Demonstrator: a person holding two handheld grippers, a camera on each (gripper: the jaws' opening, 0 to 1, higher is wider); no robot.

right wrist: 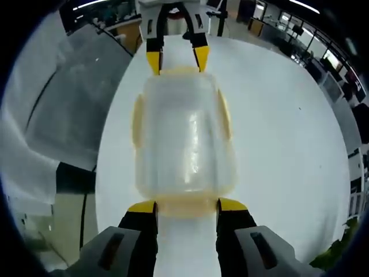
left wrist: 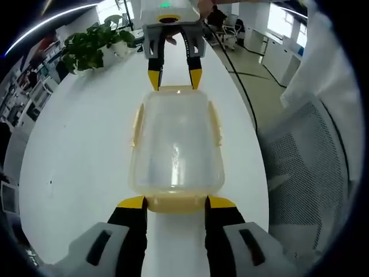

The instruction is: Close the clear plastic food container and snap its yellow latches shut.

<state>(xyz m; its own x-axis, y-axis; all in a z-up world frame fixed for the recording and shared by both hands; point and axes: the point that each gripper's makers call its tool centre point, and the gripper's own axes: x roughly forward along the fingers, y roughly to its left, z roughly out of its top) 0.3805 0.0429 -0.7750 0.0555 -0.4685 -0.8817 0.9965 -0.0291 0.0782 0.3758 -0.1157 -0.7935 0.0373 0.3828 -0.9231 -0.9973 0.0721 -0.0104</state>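
The clear plastic container (left wrist: 176, 144) lies lengthwise on the white table (left wrist: 81, 144), lid on, with yellow latches along its long sides (left wrist: 137, 124). My left gripper (left wrist: 177, 202) is open at the near end, its yellow tips flanking the yellow end latch (left wrist: 176, 203). My right gripper (left wrist: 174, 78) stands open at the far end, tips against that rim. In the right gripper view the same container (right wrist: 184, 138) runs away from my right gripper (right wrist: 187, 205), which straddles its end latch (right wrist: 185, 206). The left gripper (right wrist: 177, 60) is at the opposite end.
A potted plant (left wrist: 92, 46) stands at the far left of the table. A mesh chair (left wrist: 305, 150) sits off the table's right edge, seen also as the chair (right wrist: 75, 115). A person's white sleeve (left wrist: 323, 57) hangs at the right. Desks and chairs fill the office behind.
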